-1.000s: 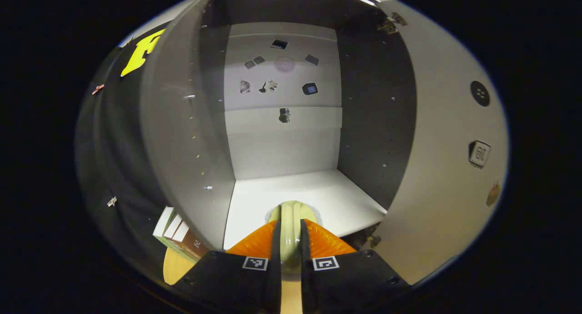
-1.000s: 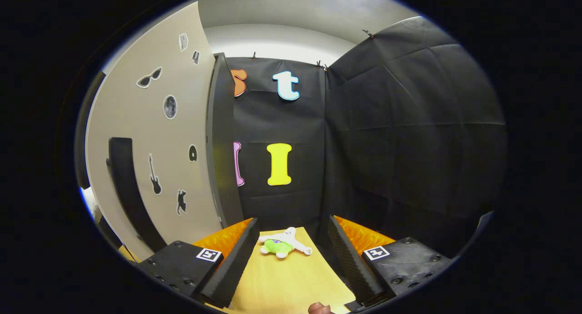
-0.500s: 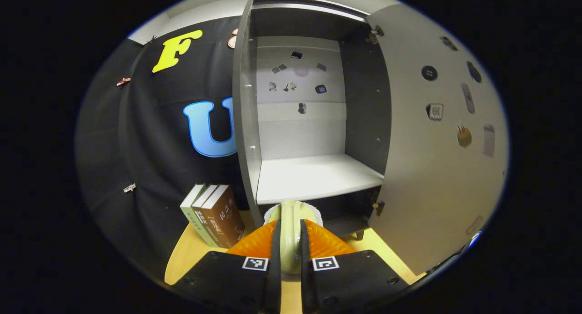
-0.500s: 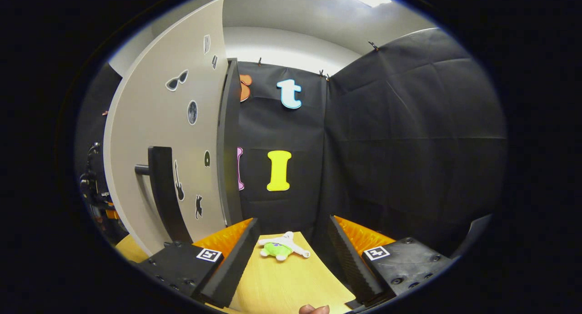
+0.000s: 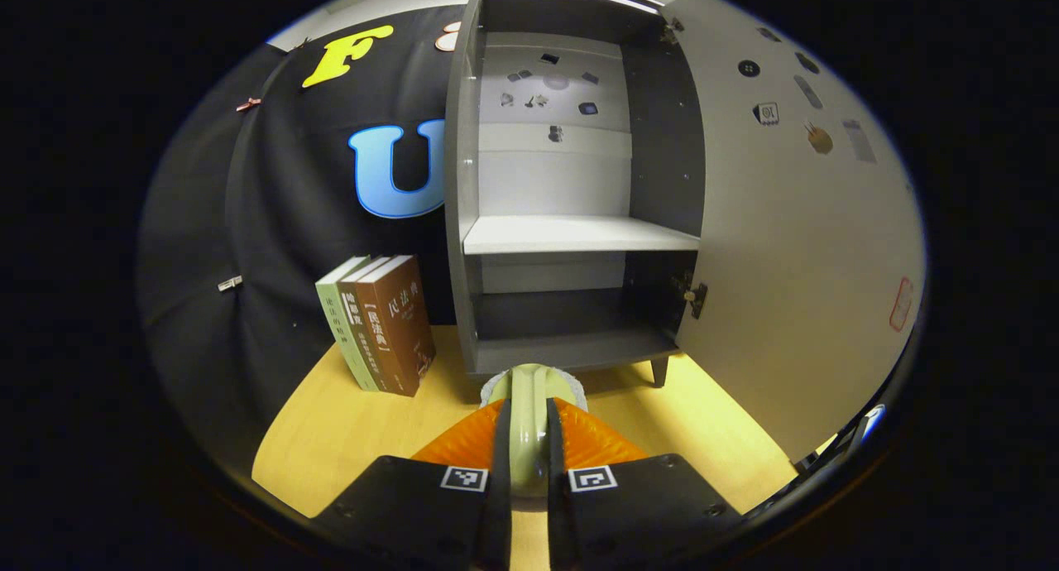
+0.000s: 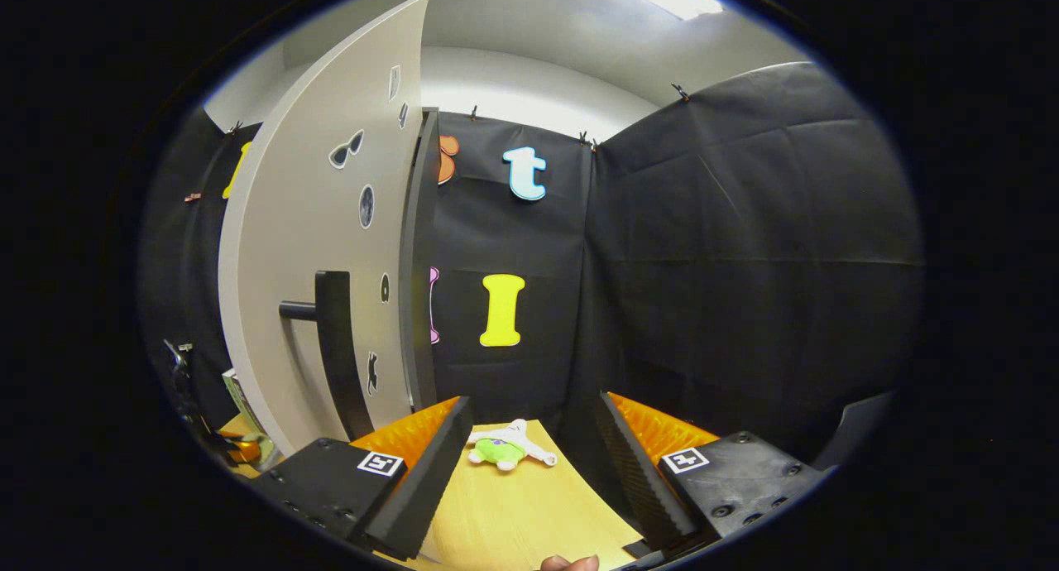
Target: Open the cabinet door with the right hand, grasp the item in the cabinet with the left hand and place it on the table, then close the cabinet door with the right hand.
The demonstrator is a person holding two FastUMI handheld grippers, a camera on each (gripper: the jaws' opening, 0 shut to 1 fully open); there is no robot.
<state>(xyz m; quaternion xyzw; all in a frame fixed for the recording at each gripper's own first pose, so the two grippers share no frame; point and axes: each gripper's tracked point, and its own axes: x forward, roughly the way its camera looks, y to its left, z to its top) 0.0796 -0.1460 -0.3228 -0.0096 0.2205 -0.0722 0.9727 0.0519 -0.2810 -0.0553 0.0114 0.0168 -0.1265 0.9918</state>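
Left claw (image 5: 524, 472): one, its two fingers pressing together on a pale green, smooth, rounded item (image 5: 529, 414) with a whitish rim; the item is hanging between the fingers, out in front of the cabinet (image 5: 571, 182) and above the bench (image 5: 347, 422).

Right claw (image 6: 529, 463): one, fingers standing wide apart and holding nothing, hovering over the bench.

Cabinet: one, grey, flat-panelled, standing on the bench on short legs. One pale shelf (image 5: 579, 233) is crossing its inside, bare; a darker compartment is lying beneath it. Small stickers are dotting its back wall.

Cabinet door (image 6: 331, 248): one, light grey, swung open, carrying several small stickers on both faces and one dark vertical bar handle (image 6: 335, 347).

Books (image 5: 379, 323): three, upright and leaning, two green and one brown, just beside the cabinet's side.

Plush toy (image 6: 506, 448): one, soft, green and white, lying on the bench beyond the right claw.

Bench: one, smooth pale wood.
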